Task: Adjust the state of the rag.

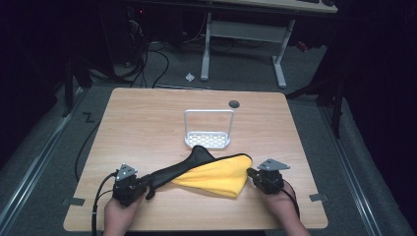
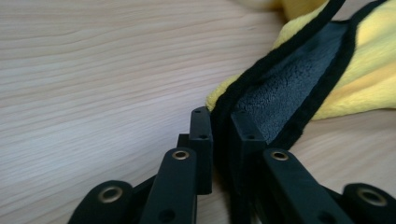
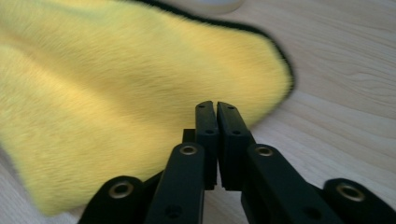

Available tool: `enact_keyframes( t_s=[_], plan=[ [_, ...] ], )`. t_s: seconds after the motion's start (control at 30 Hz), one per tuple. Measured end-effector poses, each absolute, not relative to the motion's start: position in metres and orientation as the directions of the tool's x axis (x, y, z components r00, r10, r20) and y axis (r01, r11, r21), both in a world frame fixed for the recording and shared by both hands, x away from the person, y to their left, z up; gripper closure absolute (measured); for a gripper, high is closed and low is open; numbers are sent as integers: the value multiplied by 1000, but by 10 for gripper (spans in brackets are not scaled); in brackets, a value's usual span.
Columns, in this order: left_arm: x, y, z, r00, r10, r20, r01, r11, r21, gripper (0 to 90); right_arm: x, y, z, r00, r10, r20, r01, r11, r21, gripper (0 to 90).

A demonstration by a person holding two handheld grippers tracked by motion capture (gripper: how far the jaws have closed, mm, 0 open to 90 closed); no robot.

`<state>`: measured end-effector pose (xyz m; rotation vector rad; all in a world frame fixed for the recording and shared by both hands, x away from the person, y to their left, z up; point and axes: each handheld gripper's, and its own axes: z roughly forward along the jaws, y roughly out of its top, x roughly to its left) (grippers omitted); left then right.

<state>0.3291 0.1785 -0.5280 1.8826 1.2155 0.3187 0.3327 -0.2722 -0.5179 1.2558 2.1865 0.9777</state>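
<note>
1. While my left tool (image 2: 220, 128) pinches the cloth's (image 1: 216, 174) black edge, the cloth lies on the counter (image 1: 147, 118).
2. My right tool (image 3: 217, 109) sits nearly closed, empty, beside the cloth's yellow corner.

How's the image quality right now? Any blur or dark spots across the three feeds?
High view: the table is evenly lit and sharp, the room around it nearly black. Left gripper view: the cloth is crisp near the jaws, soft at the top edge. Right gripper view: the cloth's yellow side is smeared by motion blur, while the right gripper stays sharp.
</note>
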Motion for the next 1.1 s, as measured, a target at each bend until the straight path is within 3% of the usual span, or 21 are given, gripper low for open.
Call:
enact_keyframes(
  t_s=[0.1,0.3,0.4,0.5,0.57,0.63,0.67,0.73,0.77,0.87,1.1],
  plan=[
    [333,188,-532,448,873,-194,645,-165,746,775,335,-279,-516,-471,882,24,577,287,765,778],
    [326,189,-521,433,889,-149,580,-148,801,557,346,-271,-524,-460,878,134,629,216,747,438],
    [320,172,-516,520,848,-103,519,-218,826,490,352,-266,-528,-440,887,143,642,199,740,381],
    [322,152,-526,575,815,-71,546,-317,776,390,357,-264,-532,-425,892,156,657,185,731,361],
    [325,145,-535,583,810,-64,565,-348,748,384,357,-262,-533,-426,893,147,652,190,734,377],
    [324,142,-536,571,821,-25,551,-360,753,410,356,-259,-533,-442,888,130,645,213,734,489],
    [324,143,-535,558,830,-16,553,-357,753,494,354,-256,-533,-455,885,101,633,241,736,631],
    [324,147,-535,546,837,-30,563,-340,753,669,352,-253,-530,-471,879,75,617,267,740,790],
    [325,150,-535,544,838,-49,568,-325,756,669,352,-253,-530,-471,879,75,617,267,740,790],
    [327,155,-534,545,835,-83,581,-304,755,840,350,-254,-524,-465,883,63,598,261,758,815],
    [325,147,-499,562,825,-49,474,-273,837,854,355,-265,-478,-414,910,-25,476,240,846,814]
  ],
)
